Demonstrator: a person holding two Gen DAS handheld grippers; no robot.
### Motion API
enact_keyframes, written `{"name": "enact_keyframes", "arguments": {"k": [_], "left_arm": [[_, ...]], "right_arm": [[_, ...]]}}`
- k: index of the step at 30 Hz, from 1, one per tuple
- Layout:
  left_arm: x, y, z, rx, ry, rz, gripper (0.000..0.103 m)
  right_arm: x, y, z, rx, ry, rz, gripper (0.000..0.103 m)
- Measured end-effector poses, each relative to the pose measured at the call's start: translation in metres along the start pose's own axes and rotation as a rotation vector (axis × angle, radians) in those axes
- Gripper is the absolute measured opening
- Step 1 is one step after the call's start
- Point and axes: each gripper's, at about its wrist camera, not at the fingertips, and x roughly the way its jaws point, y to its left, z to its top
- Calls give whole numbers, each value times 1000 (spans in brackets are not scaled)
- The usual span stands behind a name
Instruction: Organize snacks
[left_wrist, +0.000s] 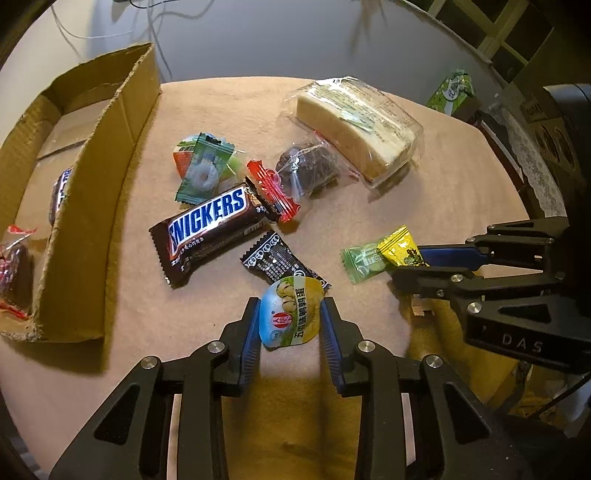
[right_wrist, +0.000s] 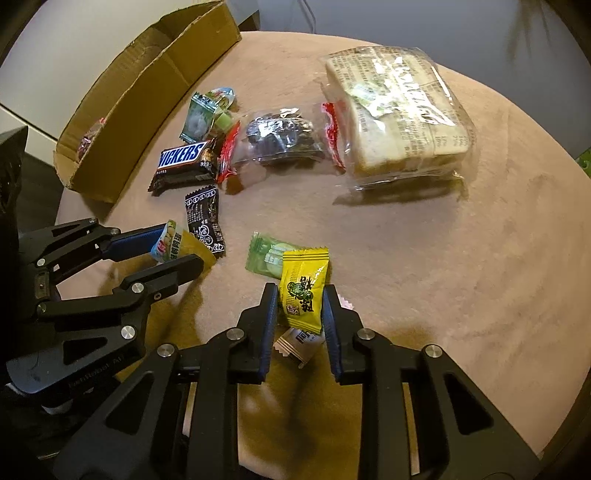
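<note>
Your left tool (left_wrist: 290, 314) points steeply down at the worktop (left_wrist: 424, 192), its blue pads closed against both edges of a round quail-egg pack (left_wrist: 290, 312) with a yellow-green lid; your right tool (right_wrist: 301, 306) does the same with a yellow candy sachet (right_wrist: 303, 286), pinched between its pads, a small white wrapper (right_wrist: 299, 345) lying under it; just beyond the sachet, touching it, sits a pale green candy (right_wrist: 267, 258); a black sachet (left_wrist: 282, 258) lies just behind the egg pack; further off you have a Snickers bar (left_wrist: 210, 230), a green ring-candy packet (left_wrist: 203, 171), a clear bag of dark pieces (left_wrist: 306, 166) with red ends, and a large wrapped sandwich (left_wrist: 358, 125); the cardboard box (left_wrist: 107, 206) stands to the left, already holding a few snacks
</note>
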Motion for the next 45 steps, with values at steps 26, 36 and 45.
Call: {"name": "enact_keyframes", "arguments": {"k": [26, 36, 45], "left_arm": [[-49, 34, 5, -143, -107, -10, 12], [-30, 15, 12, -97, -77, -49, 28], [8, -12, 33, -16, -29, -10, 36]], "right_arm": [[-67, -10, 6, -20, -119, 58, 25], [-60, -10, 13, -23, -110, 53, 25], [-57, -36, 2, 47, -102, 38, 25]]}}
